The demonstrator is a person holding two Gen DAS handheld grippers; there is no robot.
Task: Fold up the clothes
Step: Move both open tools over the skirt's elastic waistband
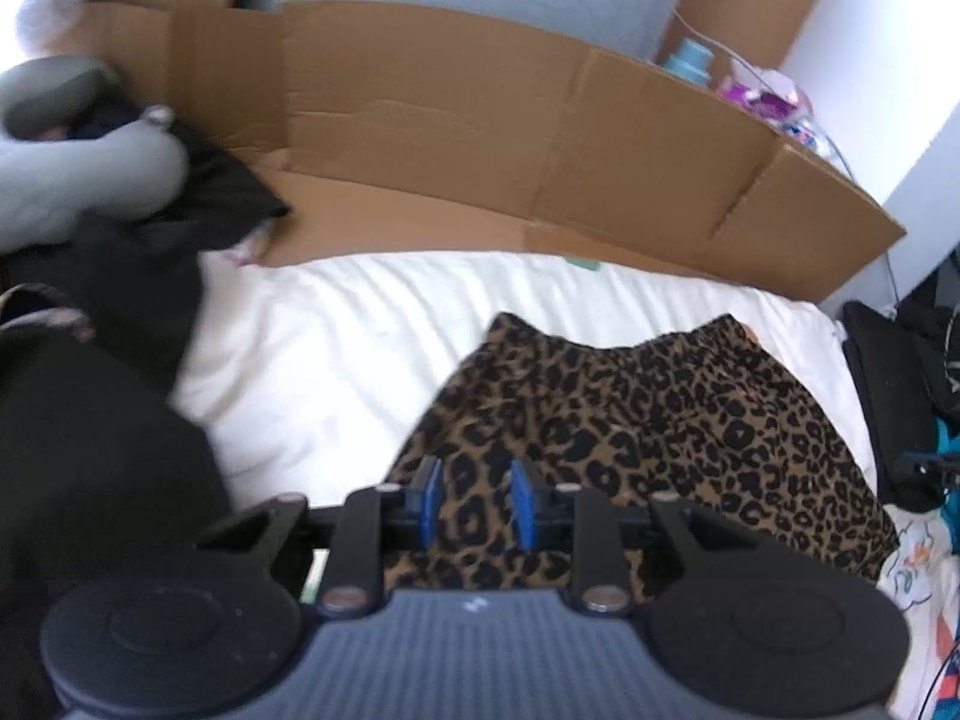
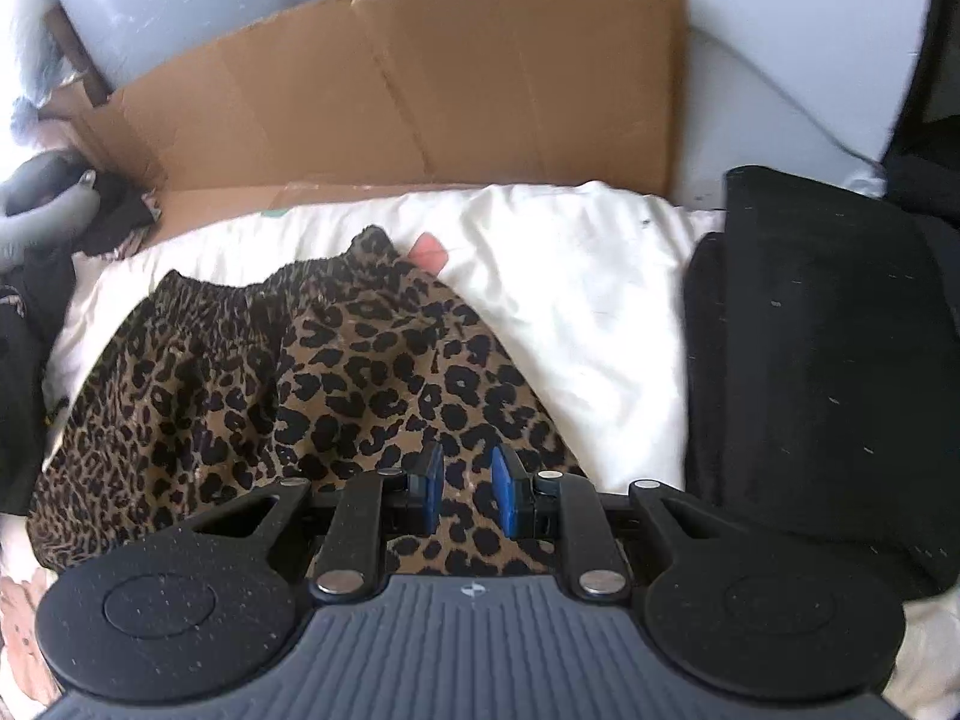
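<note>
Both your grippers — left gripper [image 1: 474, 504], right gripper [image 2: 468, 495] — hung slightly parted, empty, over the leopard-print skirt's [image 1: 648, 420] near hem on the white bedding [image 1: 336, 360] — pinching sheet too would've dragged it.

Surface is a bed with a wrinkled white sheet [image 1: 336, 360]. Directly on it: leopard-print garment [image 1: 648, 420] spread flat at centre, elastic waistband toward a flattened cardboard sheet [image 1: 456, 138] along the far edge. Dark clothes pile [image 1: 120, 300] on the left side, folded black garment [image 2: 816, 360] on the right.
</note>
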